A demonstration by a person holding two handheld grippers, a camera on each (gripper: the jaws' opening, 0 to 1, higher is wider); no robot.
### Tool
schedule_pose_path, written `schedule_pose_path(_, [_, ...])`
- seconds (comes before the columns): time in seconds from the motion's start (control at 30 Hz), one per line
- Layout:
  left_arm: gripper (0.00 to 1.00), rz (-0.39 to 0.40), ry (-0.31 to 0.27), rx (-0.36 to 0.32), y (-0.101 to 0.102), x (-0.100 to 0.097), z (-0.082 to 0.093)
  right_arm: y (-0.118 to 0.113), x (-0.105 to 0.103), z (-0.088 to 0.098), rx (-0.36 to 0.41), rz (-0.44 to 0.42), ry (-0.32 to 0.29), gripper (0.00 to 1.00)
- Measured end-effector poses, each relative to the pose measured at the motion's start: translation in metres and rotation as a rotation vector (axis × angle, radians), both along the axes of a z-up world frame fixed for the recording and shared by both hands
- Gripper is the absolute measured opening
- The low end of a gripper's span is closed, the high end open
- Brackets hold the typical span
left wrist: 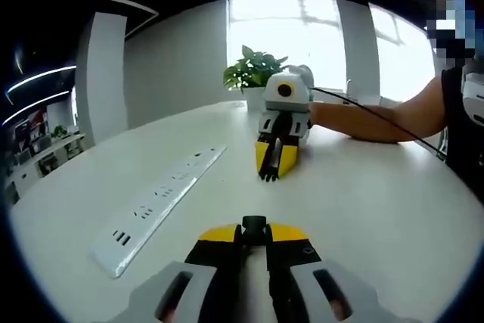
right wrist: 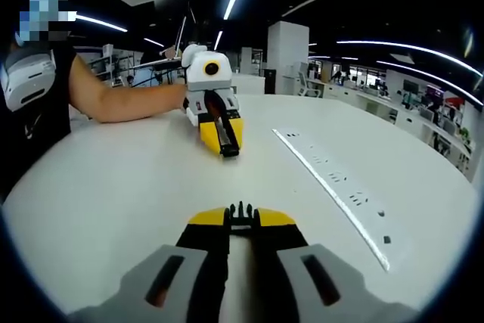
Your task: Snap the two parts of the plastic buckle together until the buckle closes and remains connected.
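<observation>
Black plastic shows at both sets of yellow-tipped jaws, one buckle part to each. In the left gripper view, the left gripper point(left wrist: 255, 226) has its jaws pressed together on a small black buckle part point(left wrist: 254, 224) that juts out just past the tips; in the right gripper view, the right gripper point(right wrist: 240, 214) pinches the pronged buckle part point(right wrist: 240, 210) the same way, its teeth pointing forward. The two grippers face each other low over the white table point(left wrist: 363, 187), well apart, with a long white power strip point(left wrist: 159, 202) lying off to one side between them. I judge the step in hand to be the approach: both halves are gripped but not yet mated. The next move calls for bringing the grippers together along one line, prongs squared to the socket's mouth, then pushing straight until the catches lock.
</observation>
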State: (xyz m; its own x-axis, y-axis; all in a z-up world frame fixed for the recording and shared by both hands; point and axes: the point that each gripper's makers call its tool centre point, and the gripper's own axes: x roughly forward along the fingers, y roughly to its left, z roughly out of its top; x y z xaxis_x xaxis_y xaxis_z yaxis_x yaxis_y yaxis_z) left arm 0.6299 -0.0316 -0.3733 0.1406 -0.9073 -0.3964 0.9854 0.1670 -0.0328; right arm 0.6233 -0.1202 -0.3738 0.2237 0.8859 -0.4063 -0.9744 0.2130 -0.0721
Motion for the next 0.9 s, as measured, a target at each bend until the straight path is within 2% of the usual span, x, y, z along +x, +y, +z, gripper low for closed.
schedule_pose_path(0.13, [0.11,0.000,0.002,0.021,0.000,-0.002,-0.002,0.000,-0.001,0.002,0.009,-0.002,0.001,0.11])
schedule_pose_path(0.27, [0.11,-0.007,0.006,0.020,-0.001,-0.004,0.004,0.000,-0.002,0.004,0.010,-0.002,0.001,0.11])
schedule_pose_path(0.37, [0.11,0.004,0.032,0.027,0.000,-0.005,0.007,0.000,-0.003,0.008,0.012,-0.002,0.006,0.11])
schedule_pose_path(0.47, [0.11,0.004,0.033,0.040,0.002,-0.005,0.006,0.001,-0.006,0.015,0.015,0.004,0.019,0.11])
schedule_pose_path(0.63, [0.11,-0.015,0.028,0.025,-0.001,-0.010,0.018,0.005,-0.012,0.022,0.006,0.016,0.012,0.11])
schedule_pose_path(0.9, [0.11,-0.022,0.020,0.020,-0.001,-0.015,0.025,0.003,-0.010,0.030,0.004,-0.005,0.001,0.11])
